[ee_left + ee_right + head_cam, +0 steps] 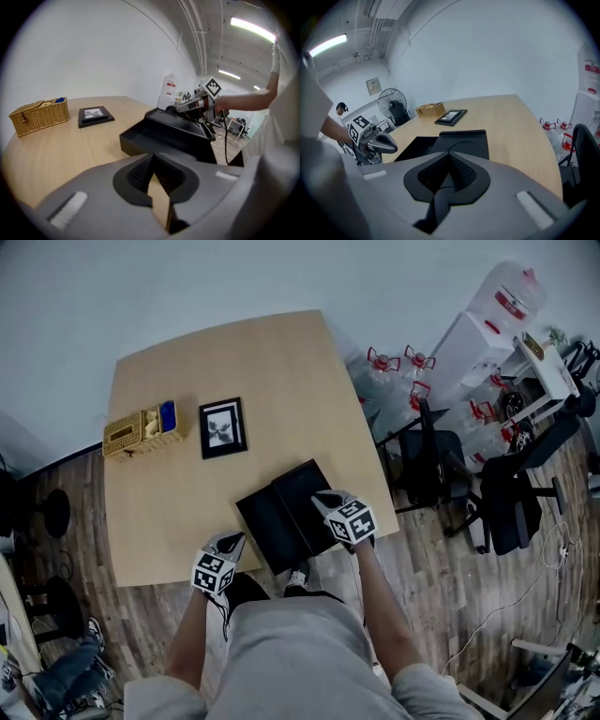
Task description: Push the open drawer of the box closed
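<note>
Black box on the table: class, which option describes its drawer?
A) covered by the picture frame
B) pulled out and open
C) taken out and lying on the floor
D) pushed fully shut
B: the drawer sticks out from the side of the black box on the table, with its hollow inside showing.

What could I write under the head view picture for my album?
Left gripper hangs by the table edge, right gripper over the black box, whose drawer stands open.
</note>
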